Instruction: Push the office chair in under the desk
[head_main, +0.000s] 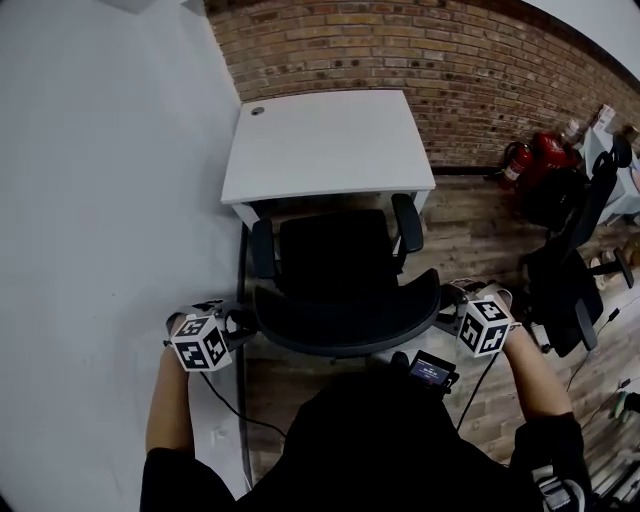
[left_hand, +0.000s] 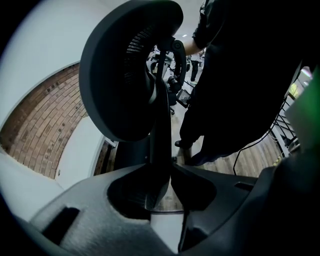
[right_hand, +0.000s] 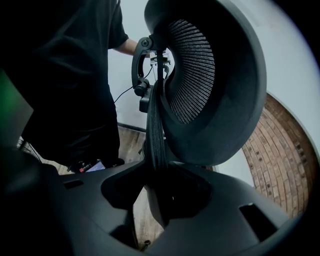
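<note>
A black office chair (head_main: 335, 255) stands on the wood floor facing a white desk (head_main: 325, 140), its seat front partly under the desk's near edge. The curved backrest (head_main: 345, 325) is nearest me. My left gripper (head_main: 245, 325) is shut on the backrest's left edge, and my right gripper (head_main: 450, 302) is shut on its right edge. In the left gripper view the backrest rim (left_hand: 159, 145) runs down between the jaws of the left gripper (left_hand: 162, 192). The right gripper view shows the right gripper (right_hand: 157, 190) clamped on the rim (right_hand: 156, 135) beside the mesh back (right_hand: 195, 75).
A grey wall (head_main: 100, 180) runs close along the desk's left side and a brick wall (head_main: 450, 70) stands behind it. A second black chair (head_main: 565, 270) and red fire extinguishers (head_main: 535, 155) stand at the right. Cables (head_main: 225, 400) trail over the floor by my feet.
</note>
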